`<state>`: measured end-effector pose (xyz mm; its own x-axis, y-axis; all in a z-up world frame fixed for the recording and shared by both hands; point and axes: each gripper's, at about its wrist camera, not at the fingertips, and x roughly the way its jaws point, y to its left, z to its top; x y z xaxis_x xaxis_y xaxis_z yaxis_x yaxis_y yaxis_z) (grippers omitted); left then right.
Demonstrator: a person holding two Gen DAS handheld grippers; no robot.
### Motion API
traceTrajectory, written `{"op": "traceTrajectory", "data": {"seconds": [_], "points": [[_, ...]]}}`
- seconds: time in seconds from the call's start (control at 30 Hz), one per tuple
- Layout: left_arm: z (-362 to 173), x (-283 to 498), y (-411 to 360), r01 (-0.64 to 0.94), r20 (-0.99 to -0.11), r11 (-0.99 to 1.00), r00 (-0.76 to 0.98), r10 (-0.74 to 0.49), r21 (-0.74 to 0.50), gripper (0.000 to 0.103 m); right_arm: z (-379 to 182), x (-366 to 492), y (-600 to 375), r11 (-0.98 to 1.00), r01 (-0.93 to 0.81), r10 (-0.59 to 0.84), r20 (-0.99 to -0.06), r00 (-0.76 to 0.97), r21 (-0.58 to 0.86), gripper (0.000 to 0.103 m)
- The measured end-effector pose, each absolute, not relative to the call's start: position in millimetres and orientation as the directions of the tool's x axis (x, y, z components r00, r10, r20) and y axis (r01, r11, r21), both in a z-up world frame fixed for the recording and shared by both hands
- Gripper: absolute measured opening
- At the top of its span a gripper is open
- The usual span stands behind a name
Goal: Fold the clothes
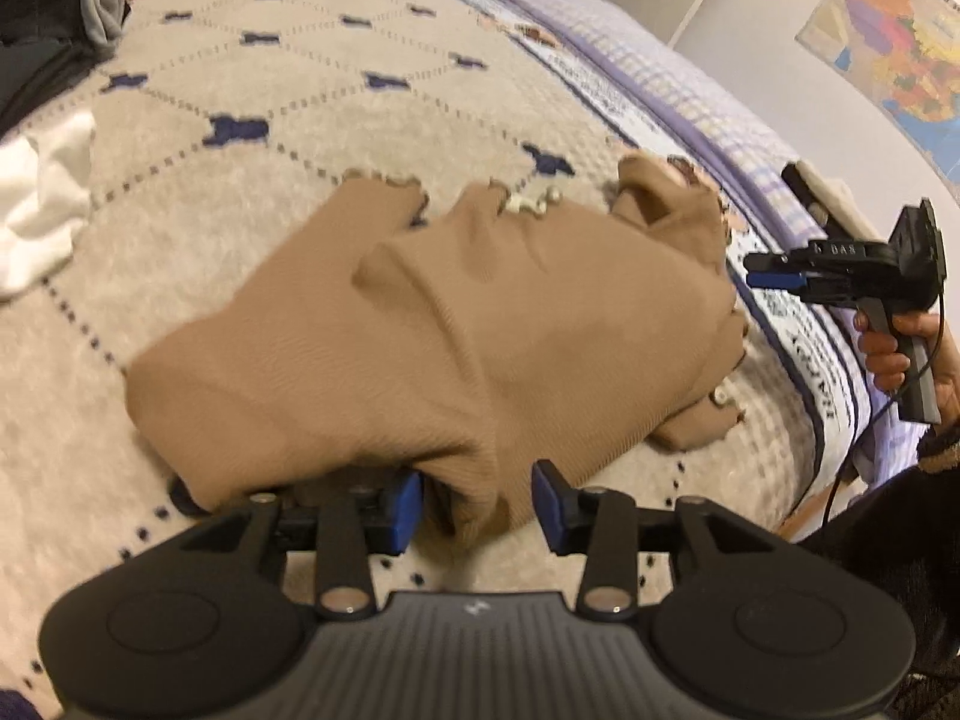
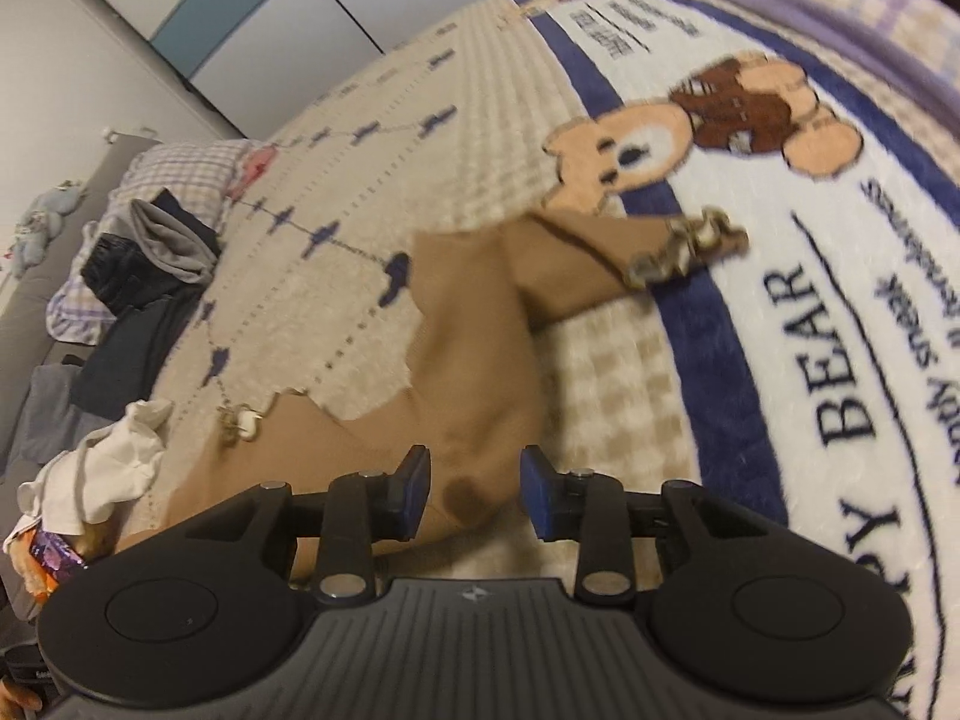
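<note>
The left claw (image 1: 477, 501) sits low at the near edge of the brown top (image 1: 432, 336). Its two blue pads (image 1: 405, 501) stand partly apart. A fold of the top hangs down between them, but the pads do not press on it. The cloth also lies over the left pad's arm. The right claw (image 2: 475, 492) is partly open too. Its blue pads (image 2: 537, 495) have brown cloth under and between them, but they do not squeeze it. In the left view the right claw (image 1: 774, 276) shows from the side, off past the right edge of the top, and a hand (image 1: 900, 354) holds its grey handle. The top lies bunched and partly folded on the bed cover (image 1: 252, 192), which is cream with dotted lines and small blue shapes. One sleeve (image 2: 600, 264) points toward a blue stripe, and its cuff has little pale frills (image 2: 690, 246). More pale frills (image 1: 534, 204) show at the far edge of the top. Just past the sleeve is a picture of a bear (image 2: 660, 138) on the white part of the cover, next to the word BEAR (image 2: 834, 354). A white cloth (image 1: 42, 204) lies to the left of the top, near but apart from it. Farther off, dark and grey clothes (image 2: 144, 276) sit in a pile by a checked pillow (image 2: 180, 162). A purple checked blanket (image 1: 690, 90) runs along the far side of the bed. A map (image 1: 900, 48) hangs on the wall.
</note>
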<state>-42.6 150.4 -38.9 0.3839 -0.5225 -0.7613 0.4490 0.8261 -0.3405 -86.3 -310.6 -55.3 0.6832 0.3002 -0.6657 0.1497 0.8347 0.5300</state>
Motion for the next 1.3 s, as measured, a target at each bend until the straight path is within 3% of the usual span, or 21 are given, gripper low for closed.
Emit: {"op": "traceTrajectory", "data": {"seconds": [0.17, 0.6, 0.73, 1.17, 1.3], "points": [[-28.7, -38.5, 157.8, 0.464, -0.736, 0.809, 0.391, -0.553, -0.360, 0.043, -43.9, -82.8, -310.7, 0.828, 0.108, 0.323, -0.625, 0.711, 0.550, 0.036], [3.9, -41.6, 173.1, 0.509, -0.605, 0.757, 0.470, -0.643, -0.409, 0.047, -49.5, -53.4, -292.6, 0.833, 0.086, 0.345, -0.634, 0.692, 0.547, 0.036], [-6.0, -29.6, 165.4, 0.462, -0.638, 0.805, 0.504, -0.583, -0.371, 0.054, -50.4, -42.5, -286.9, 0.832, 0.085, 0.347, -0.633, 0.692, 0.548, 0.036], [-46.2, -0.7, 146.1, 0.385, -0.778, 0.916, 0.537, -0.326, -0.117, 0.054, -62.8, -10.5, -282.8, 0.876, 0.204, 0.192, -0.706, 0.682, 0.436, 0.041], [-56.7, 3.8, 143.4, 0.373, -0.804, 0.924, 0.524, -0.281, -0.080, 0.053, -70.4, -1.0, -272.5, 0.923, 0.214, 0.102, -0.740, 0.665, 0.319, 0.041]]}}
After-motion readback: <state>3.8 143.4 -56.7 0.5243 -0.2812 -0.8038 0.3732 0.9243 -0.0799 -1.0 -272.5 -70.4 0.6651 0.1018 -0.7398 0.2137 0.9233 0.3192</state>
